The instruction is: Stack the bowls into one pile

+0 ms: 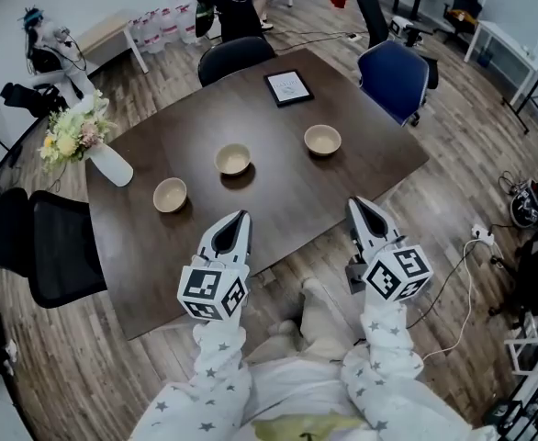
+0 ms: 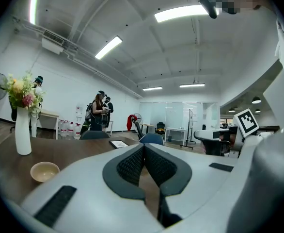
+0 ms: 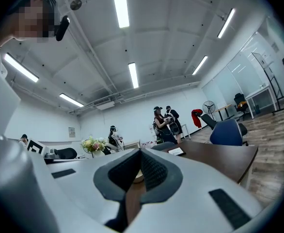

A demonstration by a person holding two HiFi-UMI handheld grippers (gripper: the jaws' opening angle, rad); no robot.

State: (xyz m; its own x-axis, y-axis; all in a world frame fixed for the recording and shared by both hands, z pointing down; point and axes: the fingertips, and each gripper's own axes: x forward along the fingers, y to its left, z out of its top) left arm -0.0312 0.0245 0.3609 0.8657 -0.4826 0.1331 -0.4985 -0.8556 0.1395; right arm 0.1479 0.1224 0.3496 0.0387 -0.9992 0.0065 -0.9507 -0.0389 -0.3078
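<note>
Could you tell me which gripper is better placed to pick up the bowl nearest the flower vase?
Left, probably. The left gripper hovers close to that bowl, which also shows beside its jaws in the left gripper view; the right gripper is nearer the rightmost bowl. The left jaws are shut and must open first.

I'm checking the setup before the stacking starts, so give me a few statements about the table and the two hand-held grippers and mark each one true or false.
1. The three bowls sit apart on the table, with none stacked. True.
2. The left hand-held gripper holds a bowl. False: its jaws are together with nothing between them.
3. A vase with flowers stands near the table's left side. True.
4. The tablet lies between the two grippers. False: it lies near the far edge, beyond the bowls.
5. The right hand-held gripper is wide open. False: it is shut and empty.
</note>
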